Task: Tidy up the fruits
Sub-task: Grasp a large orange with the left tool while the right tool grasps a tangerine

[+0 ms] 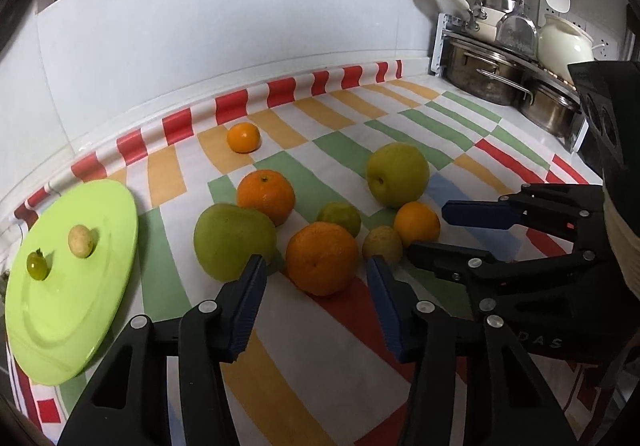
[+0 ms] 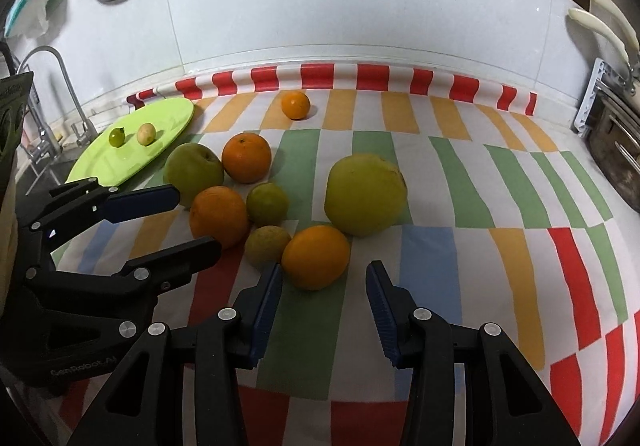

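Observation:
Several oranges and green fruits lie clustered on a striped cloth. My left gripper [image 1: 316, 266] is open, its fingers on either side of a large orange [image 1: 322, 258], not closed on it; it also shows in the right wrist view [image 2: 192, 217]. My right gripper [image 2: 322, 272] is open just in front of a smaller orange [image 2: 316, 257]; it also shows in the left wrist view [image 1: 428, 228]. A lime-green plate [image 1: 80, 310] at the left holds two small fruits, one green [image 1: 37, 265] and one pale [image 1: 81, 241]. One orange [image 1: 243, 137] sits alone near the wall.
Two big green fruits [image 1: 234, 242] [image 1: 397, 173] flank the cluster. Pots and a rack [image 1: 500, 73] stand at the back right. A sink tap [image 2: 60, 97] is at the far left beyond the plate. A white tiled wall [image 1: 240, 25] runs behind.

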`<state>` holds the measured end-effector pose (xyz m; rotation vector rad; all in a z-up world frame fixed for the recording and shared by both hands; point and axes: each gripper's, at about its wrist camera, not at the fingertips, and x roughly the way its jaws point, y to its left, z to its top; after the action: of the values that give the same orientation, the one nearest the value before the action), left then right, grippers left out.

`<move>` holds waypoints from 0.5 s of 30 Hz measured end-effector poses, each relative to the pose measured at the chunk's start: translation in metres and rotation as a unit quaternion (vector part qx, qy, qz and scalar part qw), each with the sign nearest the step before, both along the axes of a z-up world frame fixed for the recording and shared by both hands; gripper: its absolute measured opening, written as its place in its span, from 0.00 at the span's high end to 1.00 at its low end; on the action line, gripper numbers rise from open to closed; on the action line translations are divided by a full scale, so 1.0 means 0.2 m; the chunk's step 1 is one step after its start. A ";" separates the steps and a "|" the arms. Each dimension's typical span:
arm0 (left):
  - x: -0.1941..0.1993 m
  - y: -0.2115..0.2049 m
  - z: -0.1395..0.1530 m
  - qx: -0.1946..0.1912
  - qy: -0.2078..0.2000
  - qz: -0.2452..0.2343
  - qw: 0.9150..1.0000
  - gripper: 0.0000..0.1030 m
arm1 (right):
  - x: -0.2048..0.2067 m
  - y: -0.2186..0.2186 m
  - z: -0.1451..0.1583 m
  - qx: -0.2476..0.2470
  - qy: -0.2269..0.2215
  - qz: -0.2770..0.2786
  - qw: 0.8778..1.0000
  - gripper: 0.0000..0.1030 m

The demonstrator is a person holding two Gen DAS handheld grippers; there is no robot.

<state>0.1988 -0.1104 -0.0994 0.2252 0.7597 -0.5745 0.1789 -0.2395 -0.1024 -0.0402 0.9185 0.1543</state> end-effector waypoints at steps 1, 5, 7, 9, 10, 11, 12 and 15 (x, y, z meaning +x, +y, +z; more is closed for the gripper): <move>0.00 -0.01 0.00 0.001 0.000 -0.001 1.000 0.53 | 0.01 0.00 0.00 0.001 -0.001 0.002 1.000 0.56; 0.02 -0.03 0.00 0.003 0.001 -0.006 1.000 0.56 | 0.04 -0.01 -0.02 0.004 0.004 0.007 1.000 0.56; 0.03 -0.04 -0.02 0.004 0.009 -0.008 1.000 0.57 | 0.05 -0.02 -0.03 0.007 0.008 0.007 1.000 0.56; 0.05 -0.03 -0.03 0.001 0.023 -0.008 1.000 0.58 | 0.06 -0.02 -0.04 0.007 0.012 0.007 1.000 0.56; 0.06 -0.03 -0.03 -0.002 0.027 -0.007 1.000 0.58 | 0.07 -0.02 -0.05 0.009 0.013 0.006 1.000 0.56; 0.07 -0.03 -0.03 -0.004 0.029 -0.006 1.000 0.58 | 0.07 -0.03 -0.05 0.012 0.013 0.004 1.000 0.57; 0.07 -0.03 -0.03 -0.005 0.030 -0.006 1.000 0.58 | 0.07 -0.03 -0.05 0.014 0.013 0.003 1.000 0.57; 0.07 -0.04 -0.04 -0.005 0.033 -0.006 0.999 0.60 | 0.08 -0.02 -0.05 0.016 0.011 0.003 1.000 0.61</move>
<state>0.2138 -0.1176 -0.1069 0.2036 0.8190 -0.5995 0.1952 -0.2441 -0.1116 -0.0120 0.9382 0.1743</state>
